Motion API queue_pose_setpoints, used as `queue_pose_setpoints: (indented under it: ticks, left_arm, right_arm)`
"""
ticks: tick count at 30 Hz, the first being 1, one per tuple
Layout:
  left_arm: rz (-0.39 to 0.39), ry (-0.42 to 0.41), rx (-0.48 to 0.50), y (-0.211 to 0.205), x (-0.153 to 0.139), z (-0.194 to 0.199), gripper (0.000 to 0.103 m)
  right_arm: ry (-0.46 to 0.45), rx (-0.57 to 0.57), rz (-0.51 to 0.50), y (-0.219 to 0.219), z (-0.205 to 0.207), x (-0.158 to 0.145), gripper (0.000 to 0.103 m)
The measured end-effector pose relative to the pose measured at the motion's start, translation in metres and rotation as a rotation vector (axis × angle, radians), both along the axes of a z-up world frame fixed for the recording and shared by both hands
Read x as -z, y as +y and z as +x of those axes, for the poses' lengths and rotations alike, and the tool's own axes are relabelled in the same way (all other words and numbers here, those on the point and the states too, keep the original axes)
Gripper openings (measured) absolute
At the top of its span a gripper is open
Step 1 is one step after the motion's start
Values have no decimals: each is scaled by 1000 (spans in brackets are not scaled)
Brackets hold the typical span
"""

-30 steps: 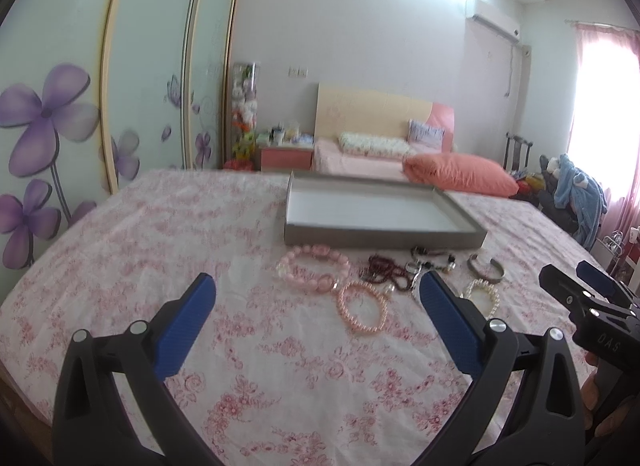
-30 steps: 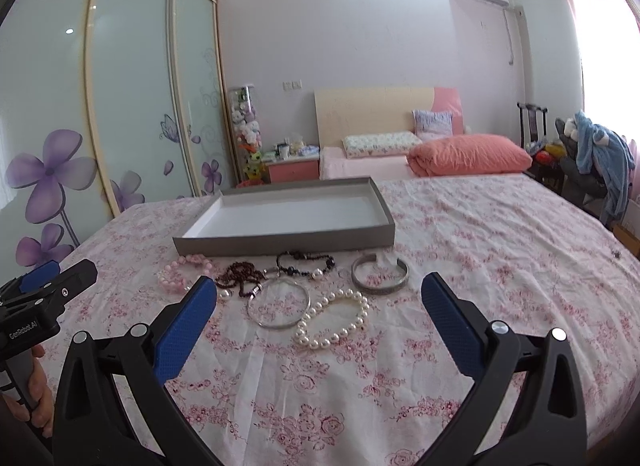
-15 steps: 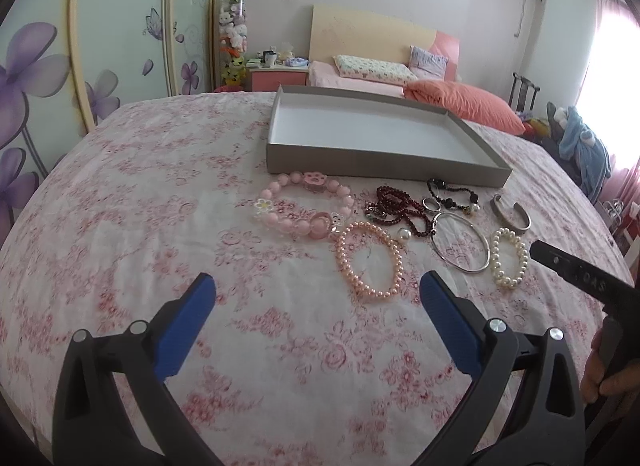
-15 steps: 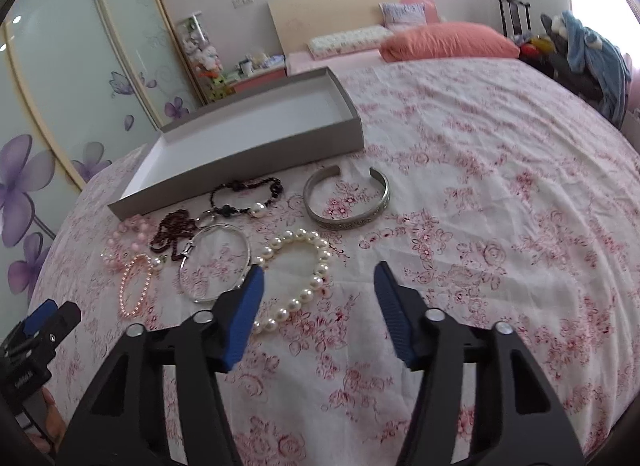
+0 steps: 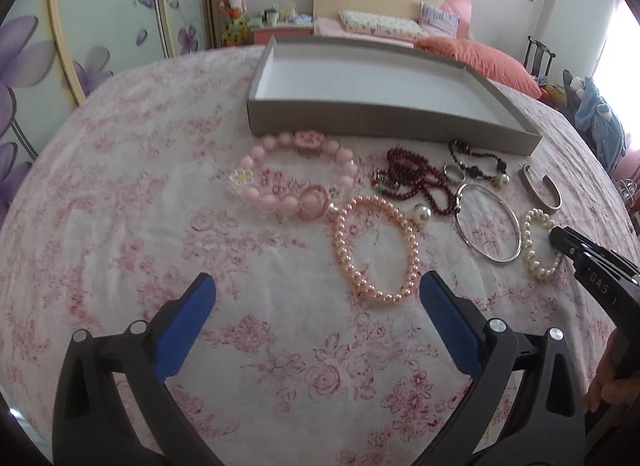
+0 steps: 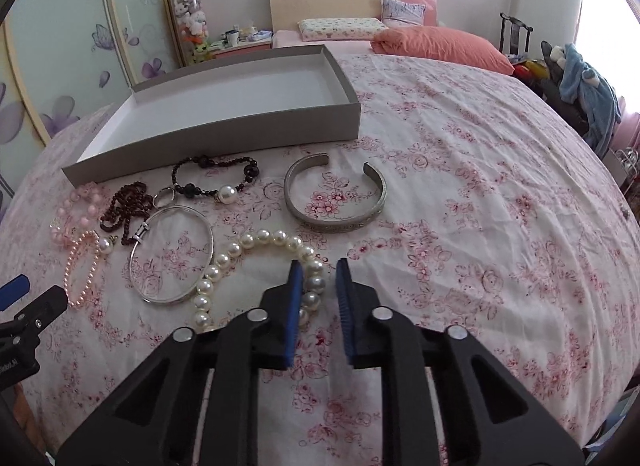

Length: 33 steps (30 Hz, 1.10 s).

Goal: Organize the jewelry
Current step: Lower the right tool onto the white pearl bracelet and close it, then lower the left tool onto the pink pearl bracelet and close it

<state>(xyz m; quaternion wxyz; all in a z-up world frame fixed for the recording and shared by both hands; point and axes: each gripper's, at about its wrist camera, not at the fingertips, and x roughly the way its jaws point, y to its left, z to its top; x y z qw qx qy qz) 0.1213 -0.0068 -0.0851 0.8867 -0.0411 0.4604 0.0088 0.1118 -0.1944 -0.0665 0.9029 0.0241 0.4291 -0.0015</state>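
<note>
Several bracelets lie on the floral bedspread in front of an empty grey tray (image 6: 224, 137). My right gripper (image 6: 319, 262) has come down onto the white pearl bracelet (image 6: 256, 240). Its jaws stand narrow, shut with beads of the bracelet's right side between the pads. In the left wrist view its tip (image 5: 560, 234) rests at that bracelet (image 5: 528, 242). My left gripper (image 5: 316, 282) is wide open and holds nothing. It hovers just in front of the pink pearl bracelet (image 5: 342, 250).
Left of the white pearls lie a thin silver bangle (image 6: 160, 301), dark red beads (image 6: 124, 205) and a black bead bracelet (image 6: 200, 161). A silver cuff (image 6: 336, 193) lies behind. A large pink bead bracelet (image 5: 280, 197) sits at the far left. Pillows lie beyond the tray.
Both grippers sank and tipped down toward the bedspread. The right jaws went from wide open to narrow around the white pearl bracelet. The left jaws stayed open.
</note>
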Motion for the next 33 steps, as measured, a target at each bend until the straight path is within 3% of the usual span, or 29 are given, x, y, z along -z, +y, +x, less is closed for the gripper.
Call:
queue_pose_setpoints:
  ticks: [3, 5, 7, 10, 13, 17, 25, 33]
  left_arm:
    - [-17, 20, -17, 2, 4, 5, 96]
    - [-10, 17, -28, 2, 2, 8, 87]
    - [-1, 11, -30, 0, 0, 10, 69]
    - [6, 8, -30, -5, -2, 13, 54]
    - [21, 3, -29, -10, -2, 15, 45]
    - [58, 1, -7, -23, -2, 14, 41]
    - [48, -15, 39, -31, -3, 11, 7]
    - [-30, -32, 28, -9, -5, 4, 6]
  right_arm:
    - [0, -7, -11, 0, 0, 0, 11]
    - [0, -10, -14, 1, 0, -1, 11]
    - [1, -11, -7, 0, 2, -1, 11]
    - [2, -12, 3, -2, 2, -2, 11]
    - [3, -13, 7, -3, 4, -2, 11]
    - [3, -14, -7, -3, 6, -2, 11]
    - [1, -47, 10, -1, 3, -3, 11]
    - [-87, -71, 80, -4, -7, -22, 11]
